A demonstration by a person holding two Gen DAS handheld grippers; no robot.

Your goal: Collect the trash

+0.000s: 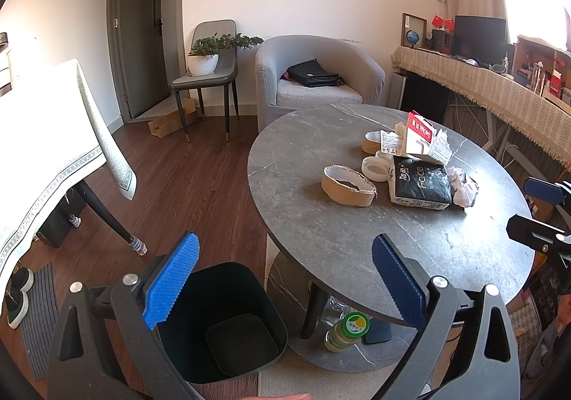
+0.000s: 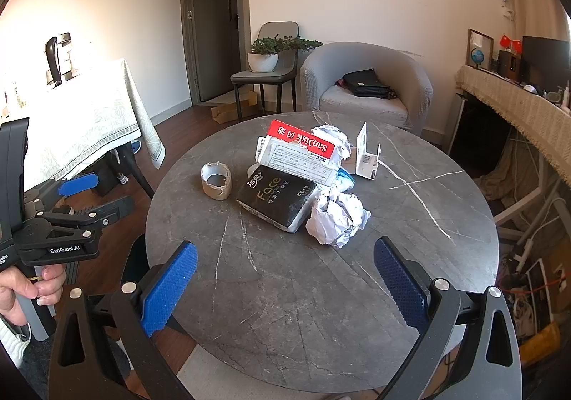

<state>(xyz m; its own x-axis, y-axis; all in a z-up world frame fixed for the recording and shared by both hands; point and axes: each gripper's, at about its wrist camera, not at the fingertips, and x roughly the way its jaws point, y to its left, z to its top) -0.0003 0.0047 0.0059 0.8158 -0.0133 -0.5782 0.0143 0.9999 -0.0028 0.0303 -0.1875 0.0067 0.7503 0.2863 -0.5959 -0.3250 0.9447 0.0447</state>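
Grey marble worktop [image 2: 321, 293] carries the trash in one heap: a black Face tissue pack [image 2: 276, 198], a torn SanDisk card [image 2: 299, 153] propped on it, crumpled paper [image 2: 337, 219] touching its right end, a cardboard tape core [image 2: 216, 180] just left. My left gripper [image 1: 285, 284] hangs over the empty black bin [image 1: 228, 325] on the floor, jaws apart; my right gripper [image 2: 285, 287] hovers near the heap, jaws apart too.
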